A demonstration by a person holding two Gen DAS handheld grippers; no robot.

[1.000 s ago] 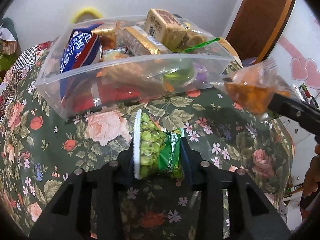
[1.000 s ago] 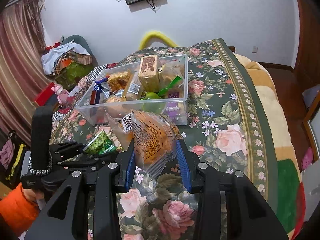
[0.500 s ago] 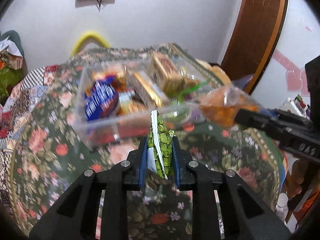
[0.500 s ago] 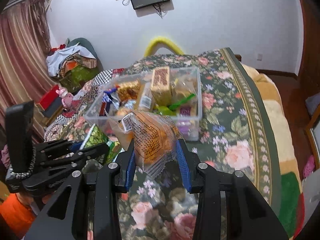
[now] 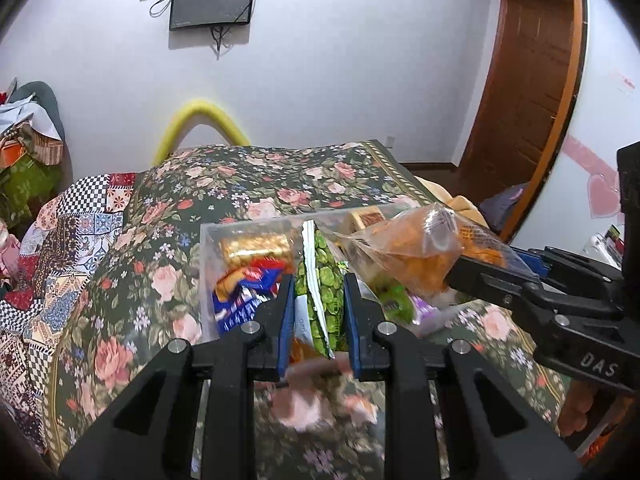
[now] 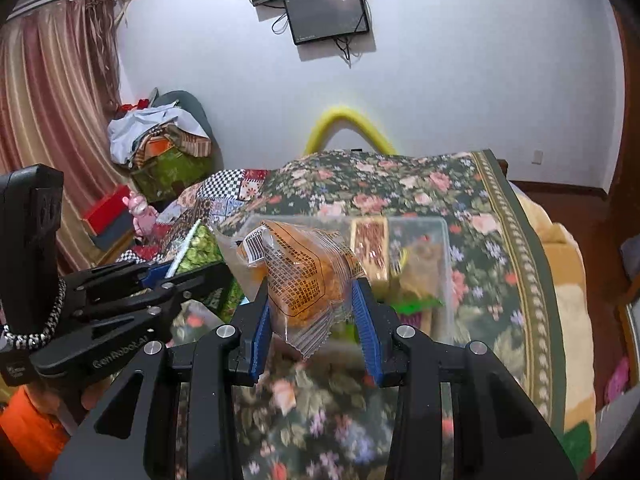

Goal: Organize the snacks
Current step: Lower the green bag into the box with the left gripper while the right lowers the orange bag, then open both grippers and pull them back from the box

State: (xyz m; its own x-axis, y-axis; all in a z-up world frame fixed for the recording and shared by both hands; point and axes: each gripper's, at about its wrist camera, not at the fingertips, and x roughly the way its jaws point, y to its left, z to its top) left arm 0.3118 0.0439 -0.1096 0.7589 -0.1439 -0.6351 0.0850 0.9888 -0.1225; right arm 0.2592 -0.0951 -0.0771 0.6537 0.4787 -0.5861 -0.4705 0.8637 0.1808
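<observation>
My left gripper is shut on a green pea snack packet, held edge-on in the air above the near side of a clear plastic bin full of snacks. My right gripper is shut on a clear bag of orange snacks, also held up in front of the bin. In the left wrist view the orange bag hangs over the bin's right part. In the right wrist view the left gripper with the green packet is at the left.
The bin sits on a bed with a dark floral cover. It holds a gold packet, a blue wrapper and a brown box. A patchwork quilt, yellow headboard tube and door surround it.
Both grippers have risen with their packets and now stand higher above the bin. The green packet went from lying flat on the bed to held edge-on in the air.
</observation>
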